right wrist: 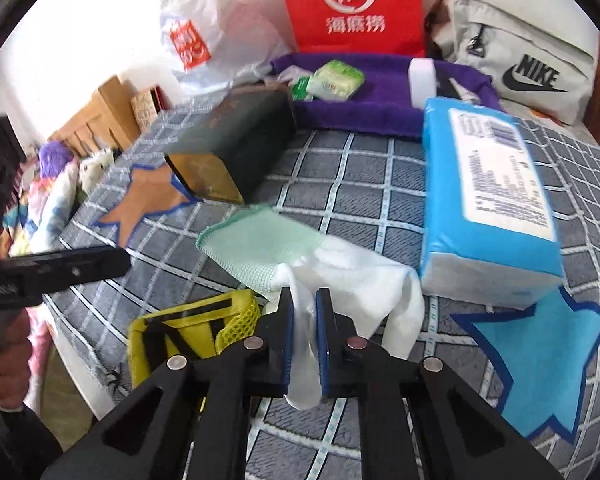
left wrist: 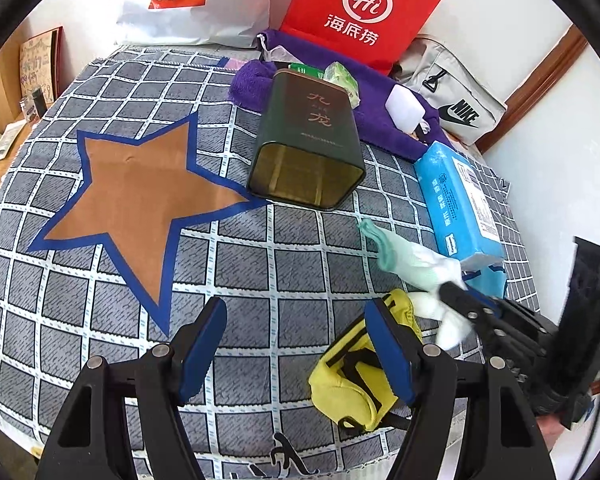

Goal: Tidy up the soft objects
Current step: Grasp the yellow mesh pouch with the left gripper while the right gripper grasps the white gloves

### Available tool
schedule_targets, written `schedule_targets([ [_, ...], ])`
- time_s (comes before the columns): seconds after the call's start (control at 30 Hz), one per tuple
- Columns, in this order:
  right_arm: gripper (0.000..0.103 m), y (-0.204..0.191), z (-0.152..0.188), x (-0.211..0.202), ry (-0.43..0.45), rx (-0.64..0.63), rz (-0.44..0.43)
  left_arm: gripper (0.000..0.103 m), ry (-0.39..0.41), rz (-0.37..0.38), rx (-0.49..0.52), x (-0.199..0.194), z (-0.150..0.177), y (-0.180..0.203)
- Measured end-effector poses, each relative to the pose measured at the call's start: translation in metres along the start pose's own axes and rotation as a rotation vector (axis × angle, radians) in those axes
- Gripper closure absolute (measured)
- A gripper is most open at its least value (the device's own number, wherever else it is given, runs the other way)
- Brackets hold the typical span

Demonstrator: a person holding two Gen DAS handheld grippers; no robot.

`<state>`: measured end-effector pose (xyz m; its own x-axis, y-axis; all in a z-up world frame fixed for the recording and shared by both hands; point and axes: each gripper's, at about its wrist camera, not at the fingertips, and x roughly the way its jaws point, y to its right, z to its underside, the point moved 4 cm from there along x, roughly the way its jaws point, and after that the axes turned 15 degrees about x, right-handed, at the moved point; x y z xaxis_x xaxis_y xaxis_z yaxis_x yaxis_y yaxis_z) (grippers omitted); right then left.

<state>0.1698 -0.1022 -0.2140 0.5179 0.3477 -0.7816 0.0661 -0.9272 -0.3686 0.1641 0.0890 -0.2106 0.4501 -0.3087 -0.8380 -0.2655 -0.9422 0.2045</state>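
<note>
the right gripper point(right wrist: 305, 300) was clamped on the white end of a white-and-green sock point(right wrist: 300, 248), cloth bunched between its blue pads; the green cuff lay ahead of its tips on the grey checked cloth point(right wrist: 340, 184). just right of it sat a blue tissue pack point(right wrist: 488, 200), and a dark tin point(right wrist: 236, 140) lay on its side farther ahead to the left. the left gripper point(left wrist: 296, 312) stood with jaws apart and nothing between them; a yellow sock point(left wrist: 348, 384) lay under its right finger point(left wrist: 388, 344). an orange star point(left wrist: 140, 200) lay ahead of it.
</note>
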Motion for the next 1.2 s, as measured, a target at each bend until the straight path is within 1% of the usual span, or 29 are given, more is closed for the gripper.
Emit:
schedule_targets([
  [0.2, 0.093, 0.0, 0.01, -0.038, 0.067, -0.021, -0.019, 0.033, -0.022, -0.002, 0.025, 0.007, 0.009, 0.011],
  [0.4, 0.093, 0.022, 0.024, -0.063, 0.102, -0.005, 0.006, 0.033, -0.051, 0.012, 0.082, 0.019, 0.012, 0.033],
  [0.53, 0.093, 0.042, 0.032, -0.066, 0.104, 0.021, 0.028, 0.033, -0.084, 0.043, 0.118, 0.031, 0.015, 0.048],
  [0.67, 0.092, 0.058, 0.037, -0.066, 0.093, 0.054, 0.018, 0.032, -0.13, 0.05, 0.18, 0.04, 0.02, 0.065],
  [0.7, 0.091, 0.061, 0.039, -0.066, 0.093, 0.06, 0.016, 0.029, -0.138, 0.048, 0.202, 0.041, 0.021, 0.069],
  [0.77, 0.09, 0.066, 0.04, -0.064, 0.092, 0.068, 0.019, 0.028, -0.143, 0.03, 0.235, 0.042, 0.024, 0.074],
  [0.87, 0.09, 0.07, 0.043, -0.059, 0.095, 0.062, 0.058, 0.023, -0.152, 0.019, 0.267, 0.044, 0.028, 0.082],
  [0.93, 0.089, 0.073, 0.045, -0.057, 0.093, 0.057, 0.059, 0.02, -0.154, 0.0, 0.293, 0.046, 0.03, 0.086],
  [0.97, 0.088, 0.074, 0.045, -0.056, 0.094, 0.057, 0.055, 0.019, -0.153, -0.013, 0.308, 0.047, 0.031, 0.089],
  [1.03, 0.078, 0.076, 0.047, -0.056, 0.097, 0.054, 0.061, 0.015, -0.153, -0.035, 0.327, 0.049, 0.033, 0.093],
  [1.1, 0.059, 0.081, 0.048, -0.056, 0.111, 0.055, 0.084, 0.012, -0.155, -0.05, 0.348, 0.052, 0.033, 0.097],
  [1.2, 0.05, 0.087, 0.049, -0.055, 0.119, 0.066, 0.091, 0.01, -0.15, -0.083, 0.382, 0.055, 0.034, 0.102],
])
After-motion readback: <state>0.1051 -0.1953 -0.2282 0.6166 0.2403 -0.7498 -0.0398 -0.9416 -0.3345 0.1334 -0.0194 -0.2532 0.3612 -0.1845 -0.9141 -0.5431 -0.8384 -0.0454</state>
